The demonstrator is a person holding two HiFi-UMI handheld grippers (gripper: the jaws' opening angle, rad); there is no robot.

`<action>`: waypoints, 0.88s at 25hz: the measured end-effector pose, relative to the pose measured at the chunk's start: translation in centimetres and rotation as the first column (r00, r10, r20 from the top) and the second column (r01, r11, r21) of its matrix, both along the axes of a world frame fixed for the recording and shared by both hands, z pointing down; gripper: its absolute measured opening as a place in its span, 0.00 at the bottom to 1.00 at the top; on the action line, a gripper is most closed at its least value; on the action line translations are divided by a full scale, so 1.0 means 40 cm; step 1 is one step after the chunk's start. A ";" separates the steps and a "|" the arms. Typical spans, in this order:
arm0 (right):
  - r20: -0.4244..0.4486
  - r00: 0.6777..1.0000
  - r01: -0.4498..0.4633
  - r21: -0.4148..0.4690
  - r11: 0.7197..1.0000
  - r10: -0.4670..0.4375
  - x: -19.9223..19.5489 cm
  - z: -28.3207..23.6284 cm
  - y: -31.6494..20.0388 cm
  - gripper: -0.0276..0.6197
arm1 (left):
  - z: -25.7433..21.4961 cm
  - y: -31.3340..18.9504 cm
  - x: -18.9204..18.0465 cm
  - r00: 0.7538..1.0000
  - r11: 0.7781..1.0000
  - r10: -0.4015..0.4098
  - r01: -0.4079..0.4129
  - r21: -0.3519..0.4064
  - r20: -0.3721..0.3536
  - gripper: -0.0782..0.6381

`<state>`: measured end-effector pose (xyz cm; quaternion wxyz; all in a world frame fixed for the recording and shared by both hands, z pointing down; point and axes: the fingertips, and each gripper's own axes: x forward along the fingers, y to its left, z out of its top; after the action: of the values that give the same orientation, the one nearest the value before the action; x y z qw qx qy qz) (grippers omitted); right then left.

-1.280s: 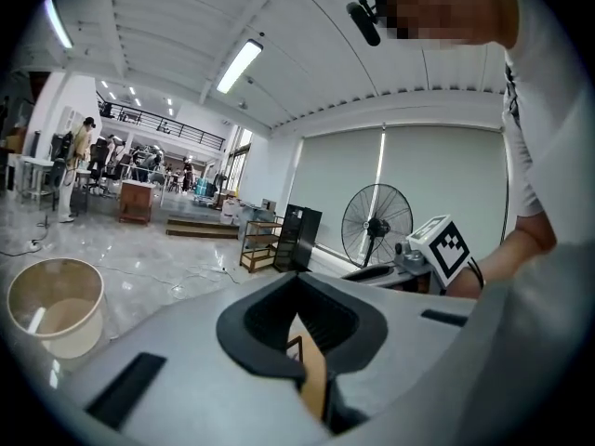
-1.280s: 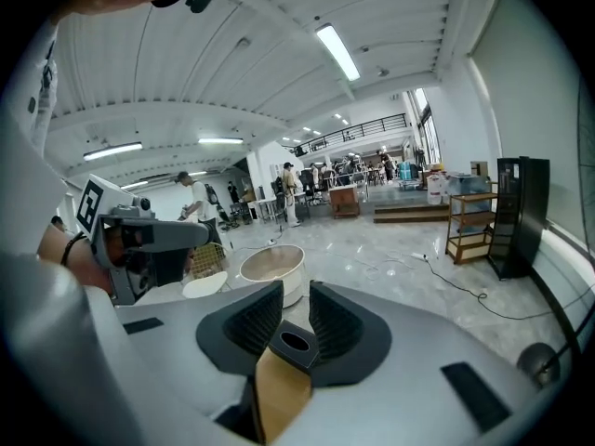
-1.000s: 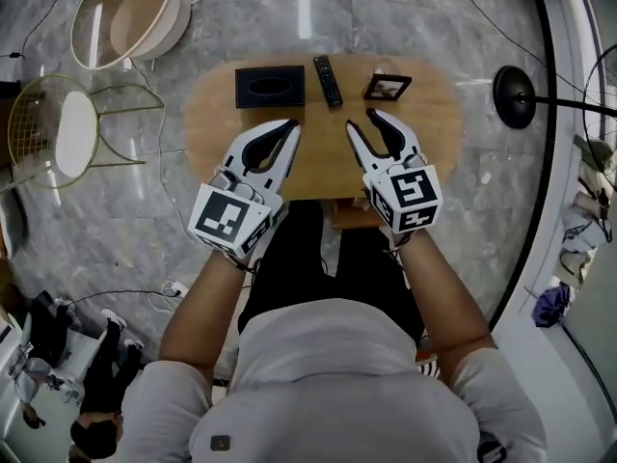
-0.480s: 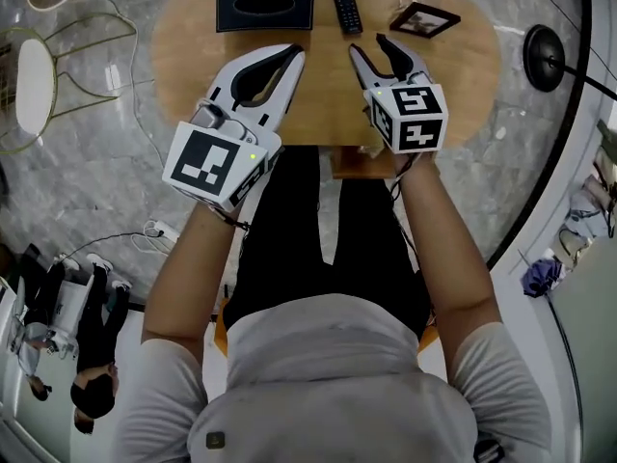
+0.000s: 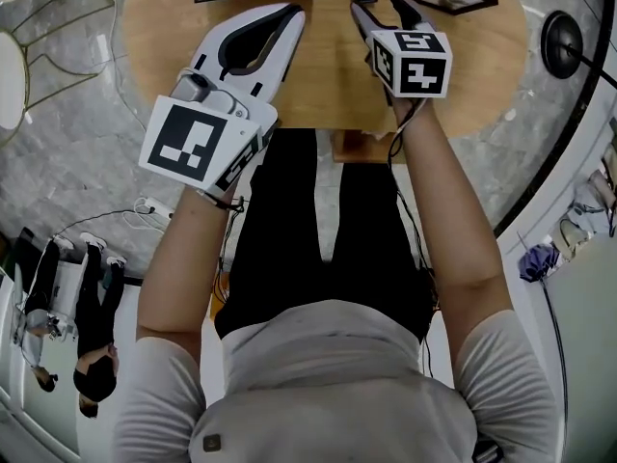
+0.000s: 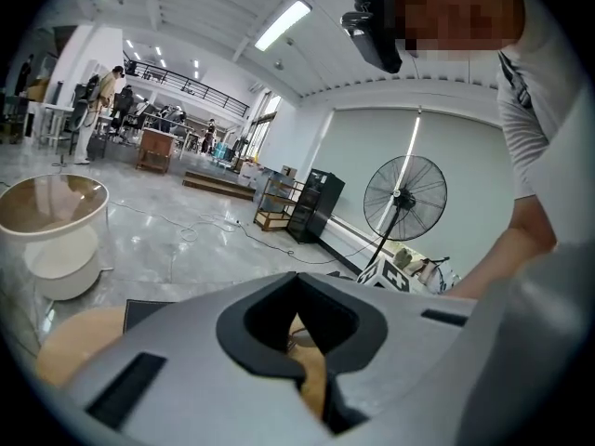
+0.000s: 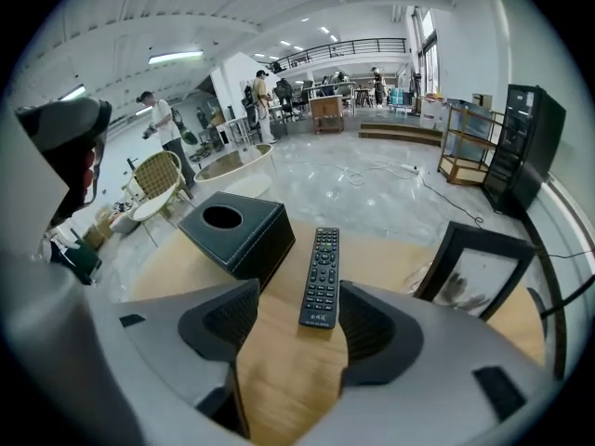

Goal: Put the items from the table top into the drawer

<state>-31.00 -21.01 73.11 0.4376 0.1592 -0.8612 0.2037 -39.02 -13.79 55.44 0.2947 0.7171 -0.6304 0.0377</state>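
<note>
Right claw (image 7: 297,307) lines up on the remote (image 7: 322,277)!
Its jaws have just been opening and stand released, nothing gripped. The remote lies flat on the table (image 7: 279,379) dead ahead, between tissue box (image 7: 232,230) and picture frame (image 7: 474,272). Best straddle its near end squarely, then close. Left claw (image 5: 289,13) is clenched, empty. The right gripper view shows the whole remote; the head view crops it.

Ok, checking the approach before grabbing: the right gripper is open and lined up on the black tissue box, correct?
No: the right gripper, its jaws just opened further with nothing gripped, is lined up on the remote, as the right gripper view shows. The tissue box sits left of it.
</note>
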 end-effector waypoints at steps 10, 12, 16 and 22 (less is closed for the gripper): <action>-0.129 0.991 -0.027 -0.040 0.999 0.021 -0.020 0.203 -0.014 0.47 | 0.127 0.019 0.012 0.999 0.998 0.006 -0.008 -0.058 -0.039 0.12; -0.138 0.990 -0.033 -0.030 0.999 0.029 -0.023 0.223 -0.020 0.47 | 0.144 0.021 0.013 0.999 0.998 0.003 -0.007 -0.065 -0.049 0.12; -0.167 0.985 -0.045 -0.015 0.999 0.042 -0.022 0.259 -0.022 0.47 | 0.167 0.025 0.012 0.998 0.997 -0.004 -0.001 -0.074 -0.065 0.12; -0.189 0.981 -0.031 0.051 0.998 0.040 -0.018 0.279 -0.026 0.46 | 0.191 0.034 0.011 0.997 0.996 0.004 -0.011 -0.093 -0.080 0.12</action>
<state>-31.73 -22.07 84.27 0.5101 0.2037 -0.8171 0.1749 -38.58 -12.43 63.07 0.3528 0.7057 -0.6131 0.0397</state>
